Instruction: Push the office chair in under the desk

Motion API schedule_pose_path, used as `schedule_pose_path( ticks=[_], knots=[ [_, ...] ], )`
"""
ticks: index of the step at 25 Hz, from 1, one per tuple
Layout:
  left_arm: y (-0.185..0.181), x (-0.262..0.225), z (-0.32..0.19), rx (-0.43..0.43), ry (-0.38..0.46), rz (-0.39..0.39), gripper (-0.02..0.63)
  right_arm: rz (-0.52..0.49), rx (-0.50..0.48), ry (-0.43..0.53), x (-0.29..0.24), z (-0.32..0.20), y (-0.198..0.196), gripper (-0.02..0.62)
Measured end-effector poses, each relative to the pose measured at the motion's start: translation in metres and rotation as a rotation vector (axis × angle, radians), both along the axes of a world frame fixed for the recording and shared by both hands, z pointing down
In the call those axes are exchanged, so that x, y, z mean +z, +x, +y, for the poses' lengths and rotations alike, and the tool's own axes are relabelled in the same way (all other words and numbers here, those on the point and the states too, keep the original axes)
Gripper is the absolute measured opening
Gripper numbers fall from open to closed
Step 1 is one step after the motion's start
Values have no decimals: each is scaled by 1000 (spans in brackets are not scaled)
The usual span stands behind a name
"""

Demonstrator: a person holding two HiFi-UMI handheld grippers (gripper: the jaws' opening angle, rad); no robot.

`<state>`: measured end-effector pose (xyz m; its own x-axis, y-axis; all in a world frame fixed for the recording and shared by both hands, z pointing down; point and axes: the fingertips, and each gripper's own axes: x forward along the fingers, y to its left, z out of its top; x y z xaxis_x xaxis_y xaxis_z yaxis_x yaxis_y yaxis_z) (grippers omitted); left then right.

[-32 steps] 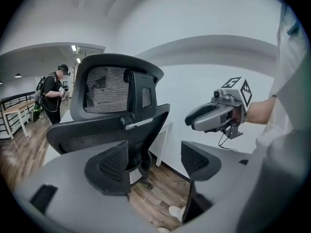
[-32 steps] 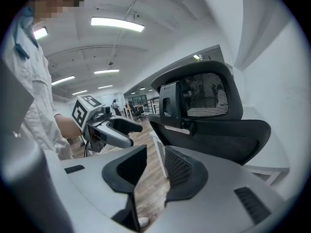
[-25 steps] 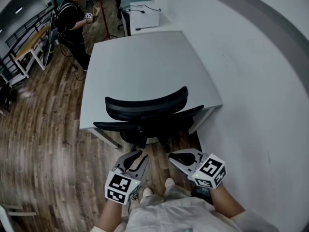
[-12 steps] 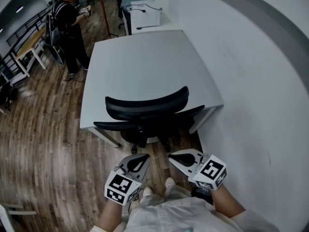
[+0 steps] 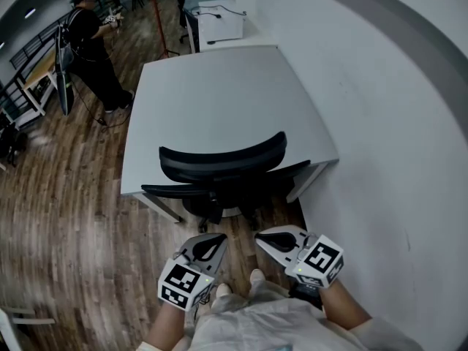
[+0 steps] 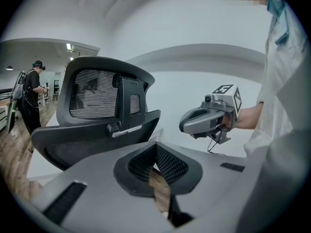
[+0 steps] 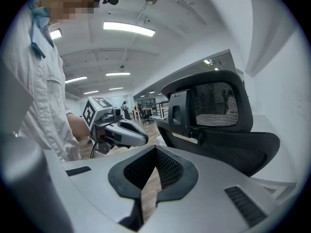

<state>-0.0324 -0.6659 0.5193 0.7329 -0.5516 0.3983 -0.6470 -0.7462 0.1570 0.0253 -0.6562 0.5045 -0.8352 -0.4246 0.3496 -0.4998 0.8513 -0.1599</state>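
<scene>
In the head view a black office chair with a mesh back stands at the near edge of the white desk, its seat partly under the top. Both grippers hover just behind the chair, apart from it and empty. My left gripper is shut, and so is my right gripper. From the left gripper view the shut jaws aim at the chair back, with the right gripper alongside. In the right gripper view the shut jaws face the chair back, beside the left gripper.
A white wall runs close along the desk's right side. A person stands on the wood floor at the far left, near tables. A white cabinet and a red pole stand beyond the desk.
My left gripper's jaws have closed from slightly apart. The person in the background has walked further to the left. Chair and desk have not moved.
</scene>
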Motion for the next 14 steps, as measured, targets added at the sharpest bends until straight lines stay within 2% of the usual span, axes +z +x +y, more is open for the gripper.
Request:
schedule_pose_path(
  ticks=[14],
  knots=[
    [2,5,-6,7,-9,4,2,-2,0,-2,6,-8,0,31]
  ],
)
